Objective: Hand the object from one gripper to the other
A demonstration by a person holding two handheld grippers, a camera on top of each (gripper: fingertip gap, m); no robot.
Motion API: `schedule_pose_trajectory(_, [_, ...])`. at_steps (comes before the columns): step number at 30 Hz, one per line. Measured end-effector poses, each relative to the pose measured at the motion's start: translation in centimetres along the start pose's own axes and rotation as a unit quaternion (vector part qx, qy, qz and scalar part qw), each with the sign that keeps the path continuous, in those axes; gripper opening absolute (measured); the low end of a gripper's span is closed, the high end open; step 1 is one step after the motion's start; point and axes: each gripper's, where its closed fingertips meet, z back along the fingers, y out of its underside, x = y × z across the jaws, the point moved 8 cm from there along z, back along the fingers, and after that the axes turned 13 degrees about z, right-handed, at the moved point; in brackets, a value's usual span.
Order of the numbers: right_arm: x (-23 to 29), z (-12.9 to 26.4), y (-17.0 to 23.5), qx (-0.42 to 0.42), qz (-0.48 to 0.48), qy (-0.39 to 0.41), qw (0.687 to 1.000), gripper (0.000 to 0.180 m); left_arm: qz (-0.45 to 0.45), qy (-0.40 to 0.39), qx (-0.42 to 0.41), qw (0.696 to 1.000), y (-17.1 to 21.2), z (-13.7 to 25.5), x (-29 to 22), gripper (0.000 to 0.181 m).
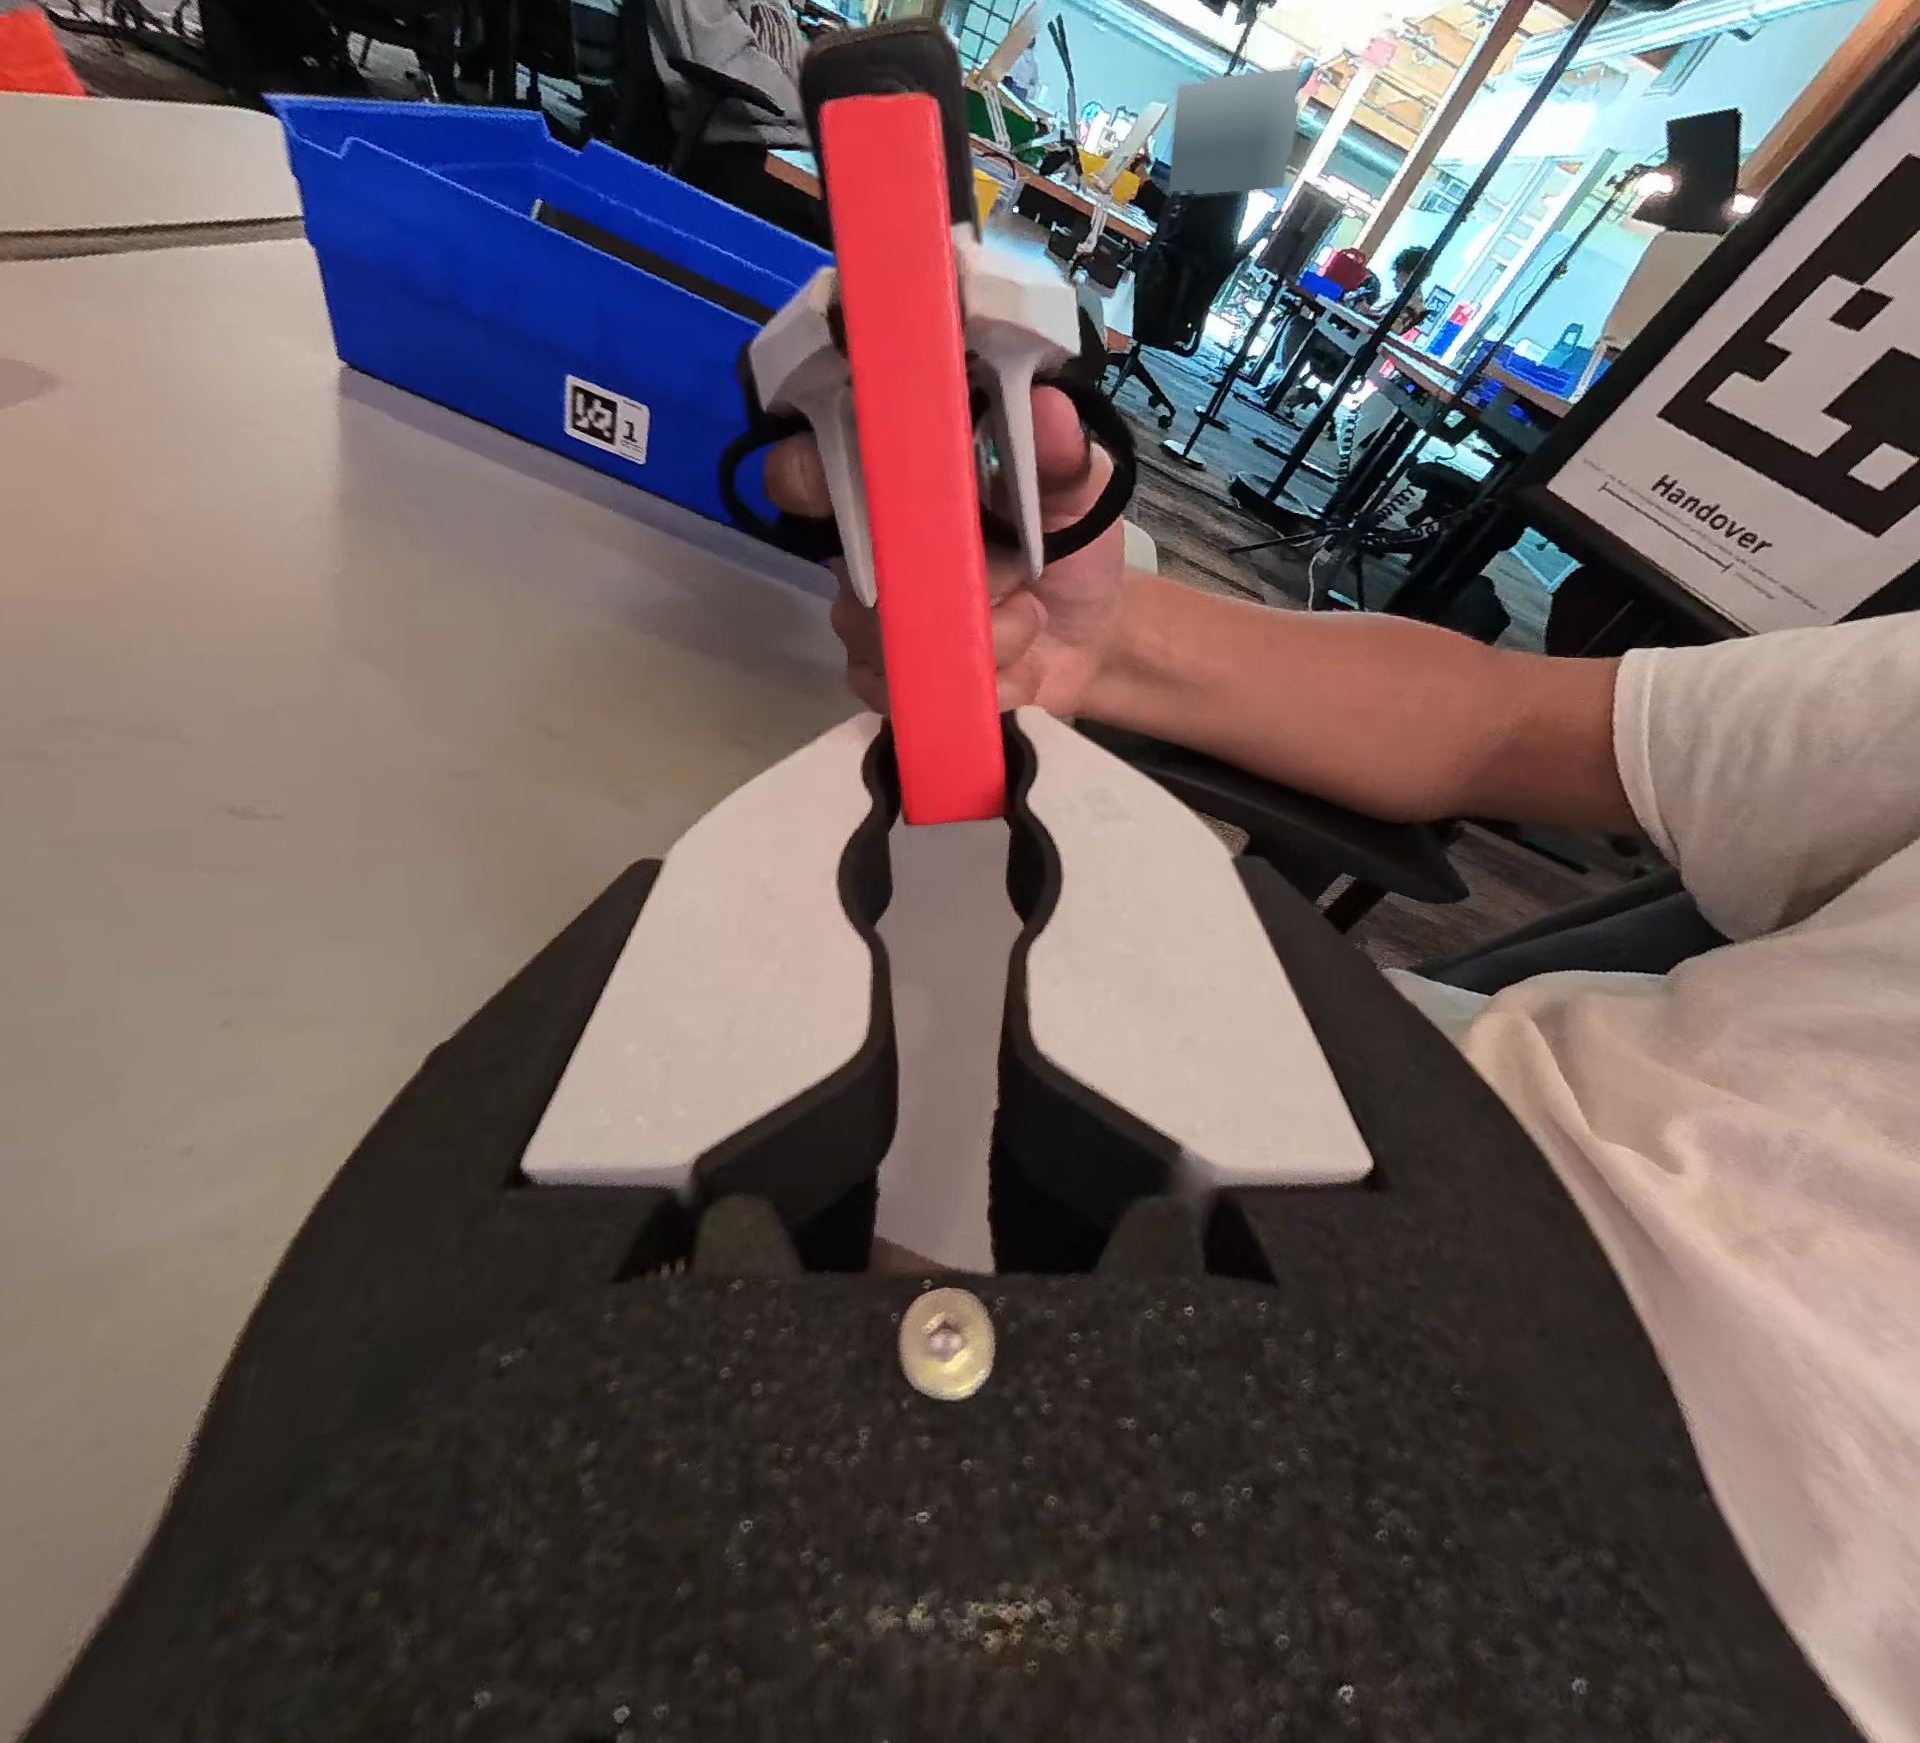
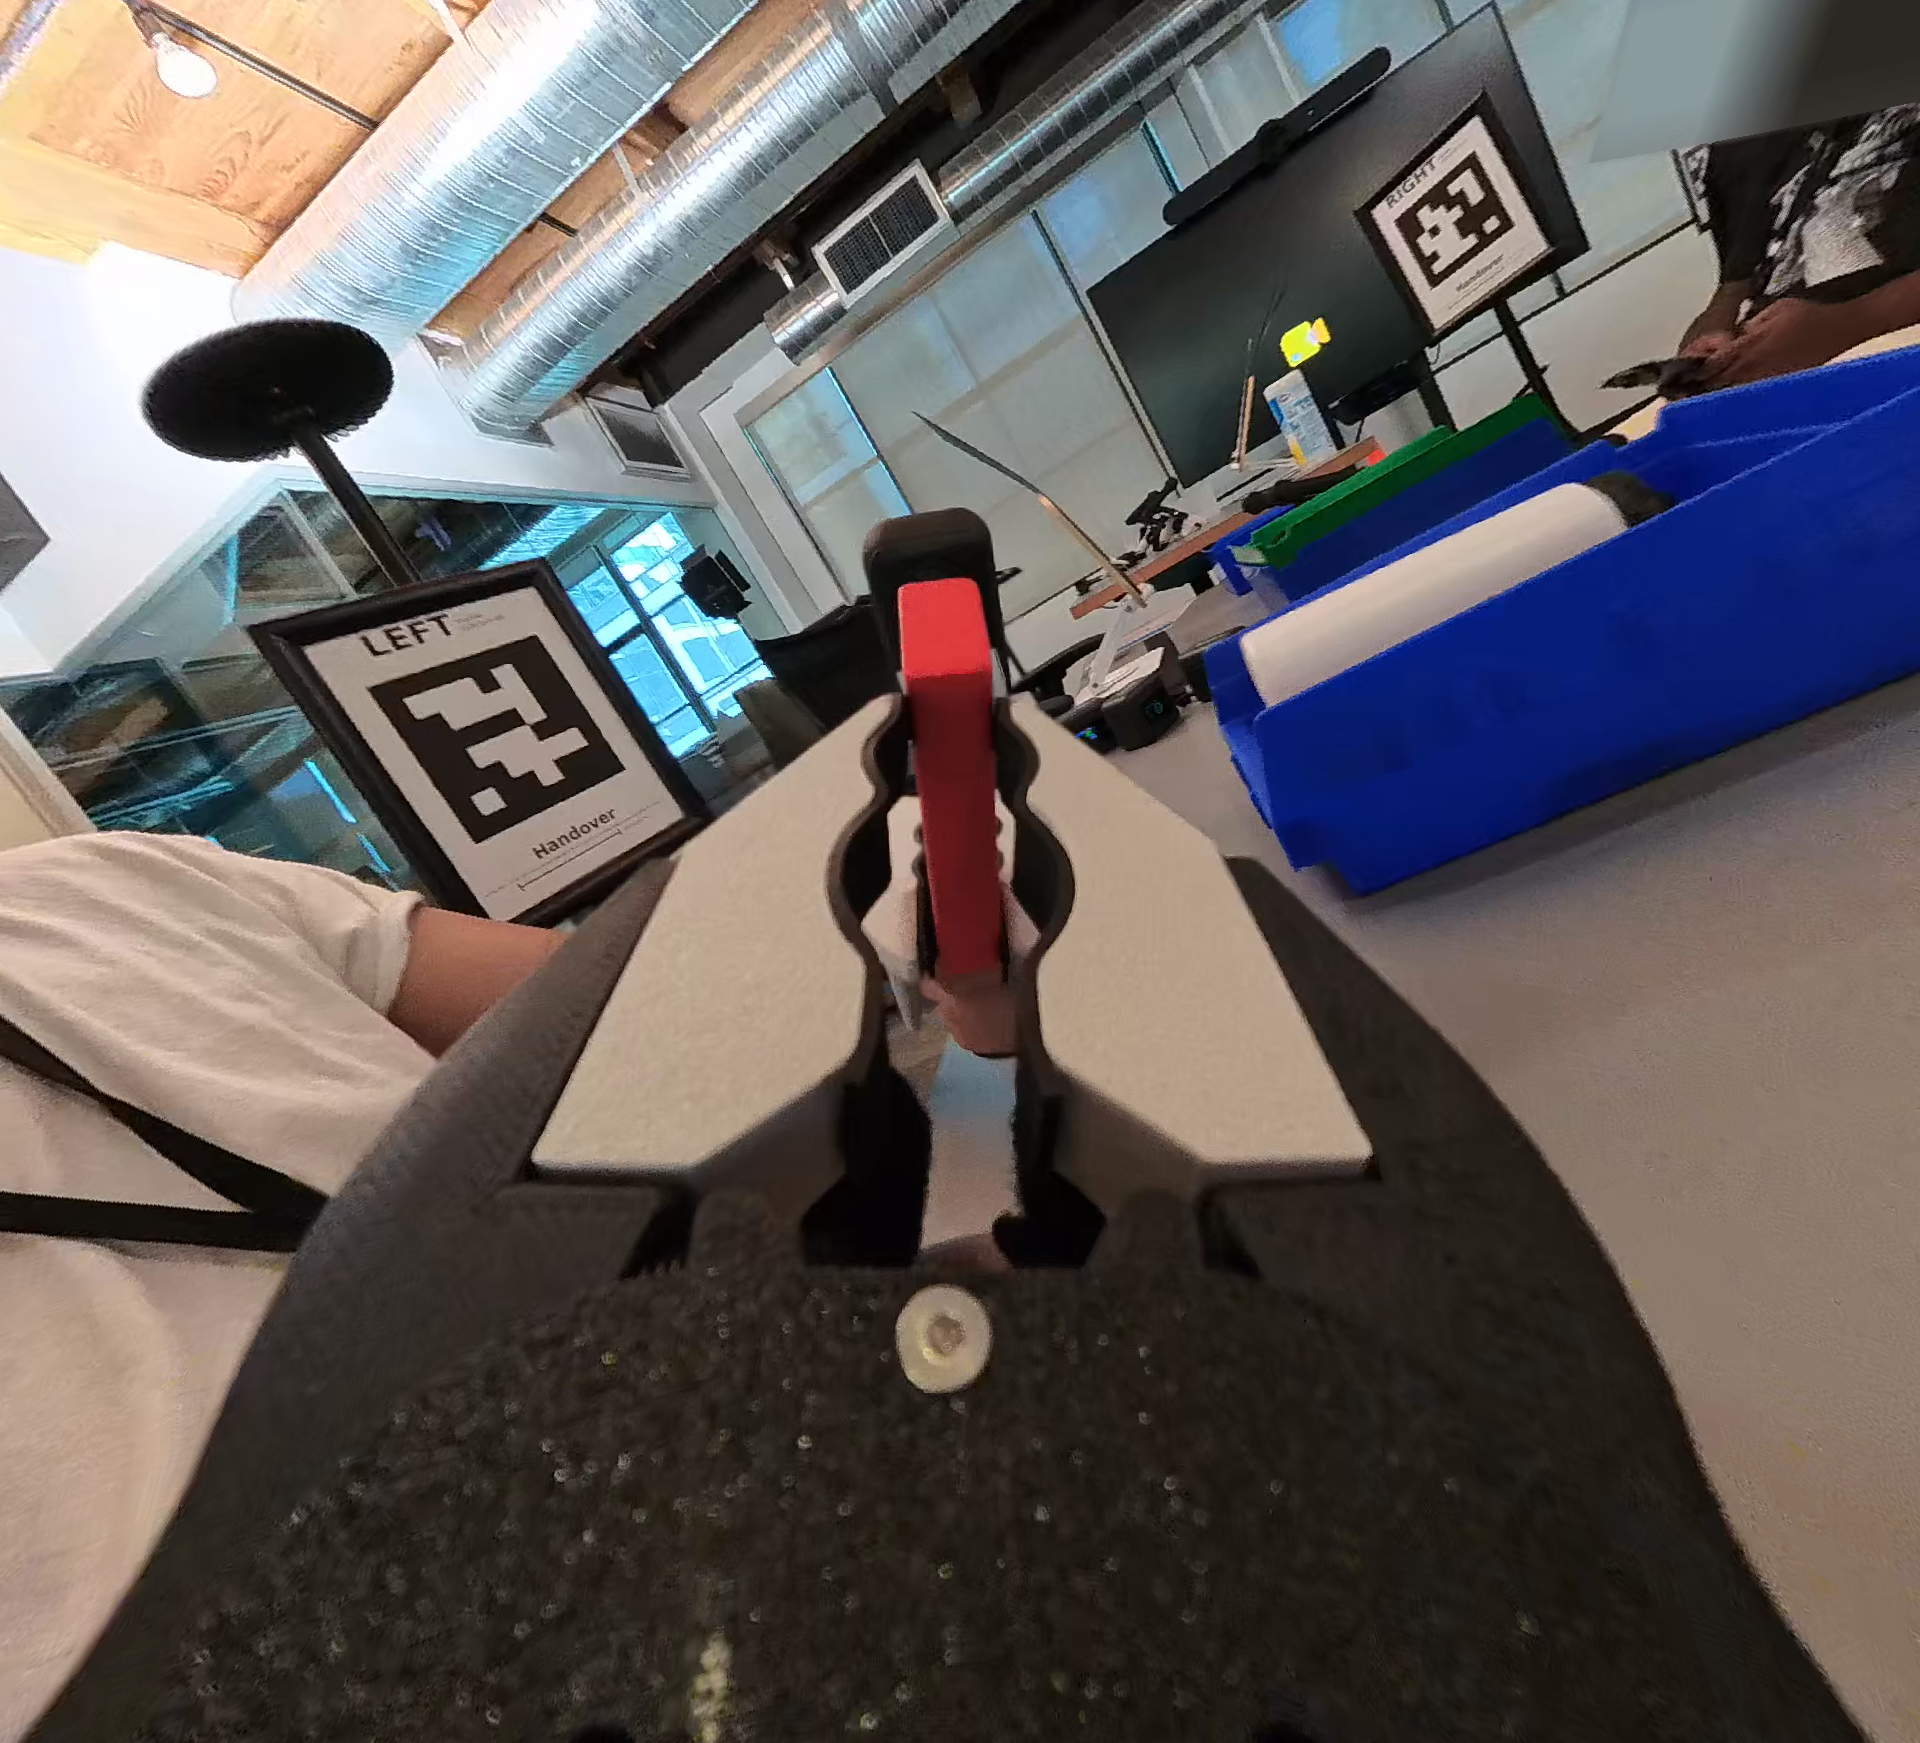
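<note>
Now: both grippers on one red block, mid-air above the table (image 1: pixel 260 758)!
Block: a long, flat red bar (image 1: pixel 914 467), standing nearly upright between the two grippers, its long axis running from one to the other.
Left gripper: left gripper (image 1: pixel 951 789) jaws clamped on the bar's near end, right at the jaw tips.
Right gripper: right gripper (image 2: pixel 951 820) jaws closed on the bar's other end; in the left wrist view its white fingers (image 1: pixel 831 405) flank the bar on both sides, with the person's hand (image 1: pixel 1039 571) behind.
Key relation: the two grips sit at opposite ends of the bar, facing each other along its length, so neither blocks the other.
Stage: a judgement, this looks like the shared-hold instant of the handover.
Next: one side has to let go; which one cannot be told.
Risk: a shallow tip grip could let the bar pivot.
Nearby: a blue bin (image 1: pixel 499 280) on the table, well clear.
</note>
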Motion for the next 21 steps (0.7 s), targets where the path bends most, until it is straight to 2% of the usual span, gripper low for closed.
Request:
schedule_pose_trajectory(4, [0.0,0.7,-0.7,0.020,0.054,0.034,0.998,0.034,0.001,0.005,-0.002,1.000,-0.6,1.2,0.3,0.017])
schedule_pose_trajectory(6, [0.3,1.4,-1.5,0.057,0.100,0.049,0.992,0.038,-0.001,0.002,0.014,1.000,-0.6,1.9,0.6,0.017])
schedule_pose_trajectory(9, [1.6,1.8,-2.9,0.188,0.188,0.070,0.962,0.038,-0.012,-0.021,0.076,0.997,0.1,2.3,1.4,0.017])
schedule_pose_trajectory(12, [3.3,1.5,-2.9,0.323,0.203,0.038,0.924,0.040,-0.042,-0.049,0.141,0.988,1.2,1.8,1.6,0.017])
schedule_pose_trajectory(15, [3.3,0.6,-2.4,0.442,0.243,0.040,0.862,0.043,-0.070,-0.063,0.189,0.978,2.2,0.8,1.2,0.017])
schedule_pose_trajectory(18, [3.5,-1.7,-1.9,0.519,0.272,0.004,0.810,0.042,-0.099,-0.082,0.223,0.966,3.0,-0.2,0.7,0.017])
schedule_pose_trajectory(19, [3.5,-2.5,-1.3,0.560,0.269,-0.010,0.784,0.042,-0.107,-0.087,0.231,0.963,3.2,-0.4,0.6,0.017])
schedule_pose_trajectory(21, [3.1,-3.6,0.2,0.657,0.253,-0.025,0.710,0.042,-0.118,-0.095,0.239,0.959,3.4,-0.8,0.4,0.017])
